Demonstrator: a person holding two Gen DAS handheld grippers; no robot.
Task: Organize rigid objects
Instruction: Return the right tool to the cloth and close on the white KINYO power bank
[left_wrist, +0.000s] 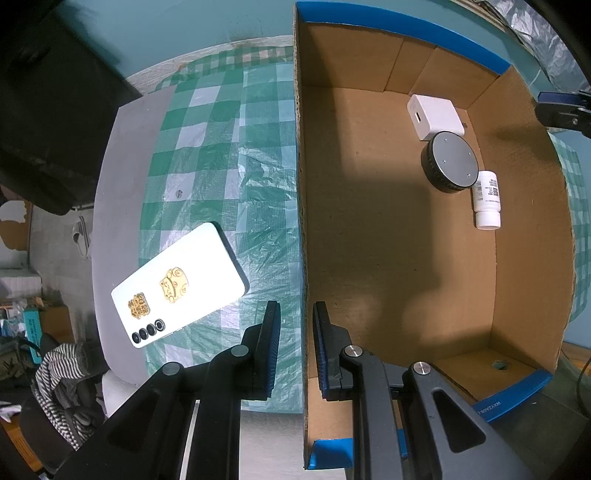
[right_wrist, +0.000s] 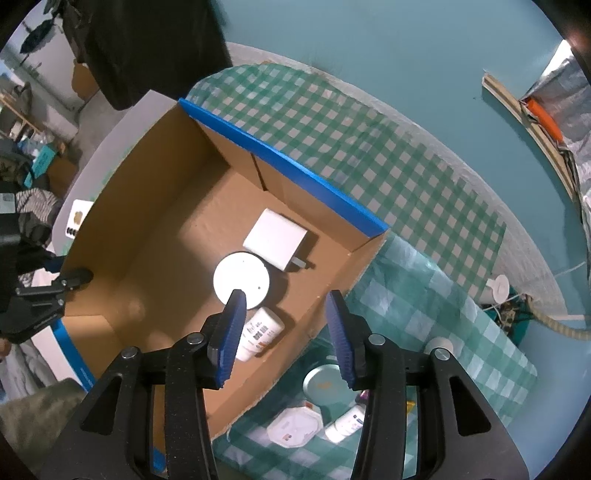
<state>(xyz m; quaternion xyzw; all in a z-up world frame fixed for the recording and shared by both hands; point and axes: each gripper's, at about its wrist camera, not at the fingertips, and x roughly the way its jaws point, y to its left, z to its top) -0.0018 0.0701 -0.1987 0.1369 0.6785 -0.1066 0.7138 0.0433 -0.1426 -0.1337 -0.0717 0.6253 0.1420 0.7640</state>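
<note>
Your left gripper (left_wrist: 295, 332) points down over the near left wall of the cardboard box (left_wrist: 369, 240), its fingers clenched on that wall, one pad outside and one inside. Your right gripper (right_wrist: 286, 328) hangs above the box's right wall with its jaws parted and released; nothing is pressed between the pads. On the box floor, toward the far right corner, three items lie close together: a white charger block (left_wrist: 436, 116) farthest back, a dark round puck with a grey top (left_wrist: 448, 162) touching it just in front, and a white pill bottle (left_wrist: 487, 199) on its side against the puck's near right edge. Outside the box on the left, a white phone (left_wrist: 177, 284) lies back-up on the green checked tablecloth (left_wrist: 229, 147), gold stickers and a row of camera lenses showing. To the right of the box, seen past your right gripper, a round teal tin (right_wrist: 325, 384), a white octagonal case (right_wrist: 293, 428) and a second white bottle (right_wrist: 345, 426) rest on the cloth near the table's front edge. A blue tape strip (right_wrist: 280, 162) lines the box's far rim.
</note>
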